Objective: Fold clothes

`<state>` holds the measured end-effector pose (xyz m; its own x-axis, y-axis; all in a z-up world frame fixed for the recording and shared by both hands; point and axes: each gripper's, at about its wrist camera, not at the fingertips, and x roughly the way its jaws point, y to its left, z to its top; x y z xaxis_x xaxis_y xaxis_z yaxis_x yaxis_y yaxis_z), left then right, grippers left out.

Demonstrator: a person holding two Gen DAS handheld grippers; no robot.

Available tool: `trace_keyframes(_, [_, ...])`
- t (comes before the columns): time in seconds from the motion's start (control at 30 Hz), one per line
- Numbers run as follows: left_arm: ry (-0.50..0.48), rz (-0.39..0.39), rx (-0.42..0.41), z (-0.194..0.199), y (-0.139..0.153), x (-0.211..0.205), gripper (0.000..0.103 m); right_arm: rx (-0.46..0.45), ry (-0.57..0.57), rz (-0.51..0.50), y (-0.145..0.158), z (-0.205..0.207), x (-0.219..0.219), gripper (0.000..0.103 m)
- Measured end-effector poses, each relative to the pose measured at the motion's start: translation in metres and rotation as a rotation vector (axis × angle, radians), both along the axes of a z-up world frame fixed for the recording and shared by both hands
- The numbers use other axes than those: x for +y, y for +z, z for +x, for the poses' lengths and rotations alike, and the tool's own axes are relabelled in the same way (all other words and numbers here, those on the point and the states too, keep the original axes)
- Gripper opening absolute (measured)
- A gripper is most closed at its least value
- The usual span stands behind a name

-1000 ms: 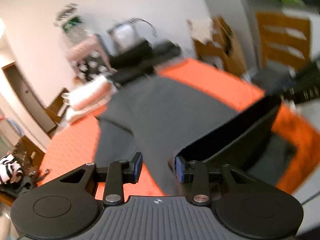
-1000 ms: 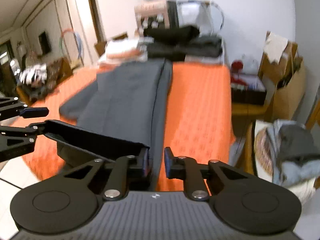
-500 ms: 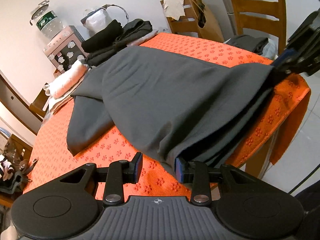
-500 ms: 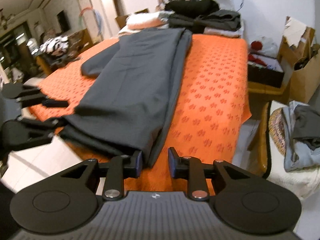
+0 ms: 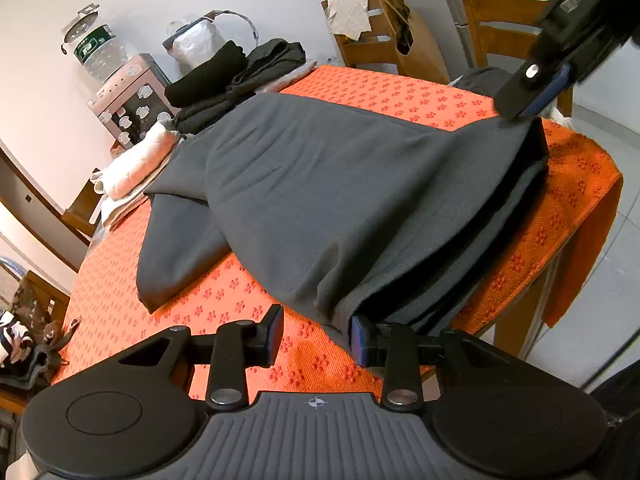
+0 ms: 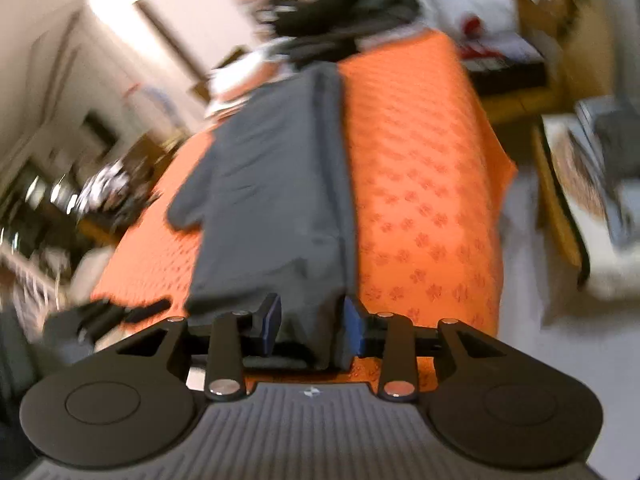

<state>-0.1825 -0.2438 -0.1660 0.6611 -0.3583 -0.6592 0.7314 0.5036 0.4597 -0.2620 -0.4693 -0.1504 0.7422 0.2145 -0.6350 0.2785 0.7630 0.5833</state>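
A dark grey garment lies lengthwise on the table's orange cloth, one sleeve spread to the left. My left gripper is open at the near hem; the cloth corner touches its right finger only. My right gripper is open over the other hem corner, with the grey garment lying between its pads. The right gripper also shows in the left wrist view, just above the hem's far corner.
Folded dark clothes and a pale folded pile sit at the table's far end. A water dispenser, wooden chairs and a paper bag stand around. The orange cloth hangs over the near corner.
The lifted hem came down onto the table. Both grippers opened and let go of it. The right wrist view is now blurred by motion.
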Motion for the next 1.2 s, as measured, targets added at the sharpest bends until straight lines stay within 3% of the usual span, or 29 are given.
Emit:
trace_keyframes(0.1, [0.008,-0.017,0.029,0.001,0.005,0.005,0.039,0.052,0.018,-0.02,-0.012,0.007,0.007,0.04])
trace_keyframes(0.23, [0.018,-0.063,0.097,-0.001,0.019,0.023,0.054,0.041,0.044,-0.059,-0.015,0.006,0.016,0.041])
trace_keyframes(0.47, [0.042,-0.127,0.176,-0.011,0.036,0.037,0.054,0.052,0.14,-0.263,-0.007,0.016,0.044,0.043])
trace_keyframes(0.6, [0.049,-0.123,0.188,-0.01,0.036,0.036,0.057,0.06,0.153,-0.319,-0.007,0.017,0.048,0.041])
trace_keyframes(0.63, [0.045,-0.114,0.187,-0.01,0.034,0.035,0.059,0.061,0.151,-0.314,-0.006,0.018,0.047,0.035])
trace_keyframes(0.67, [0.037,-0.105,0.184,-0.01,0.032,0.034,0.06,0.047,0.143,-0.301,-0.004,0.017,0.045,0.022])
trace_keyframes(0.73, [0.019,-0.091,0.171,-0.011,0.03,0.03,0.06,0.008,0.135,-0.281,0.002,0.015,0.043,0.01])
trace_keyframes(0.9, [0.016,-0.07,0.17,-0.008,0.02,0.022,0.06,0.002,0.103,-0.182,-0.002,0.015,0.033,0.014])
trace_keyframes(0.93, [0.019,-0.07,0.172,-0.008,0.019,0.022,0.06,0.009,0.088,-0.16,-0.005,0.014,0.03,0.023])
trace_keyframes(1.03, [0.033,-0.079,0.174,-0.008,0.018,0.024,0.06,0.028,0.058,-0.102,-0.014,0.011,0.024,0.033])
trace_keyframes(1.13, [0.05,-0.09,0.181,-0.007,0.018,0.028,0.06,0.027,0.061,-0.075,-0.019,0.011,0.026,0.037])
trace_keyframes(1.2, [0.057,-0.091,0.177,-0.006,0.017,0.029,0.06,0.024,0.072,-0.079,-0.019,0.014,0.028,0.032])
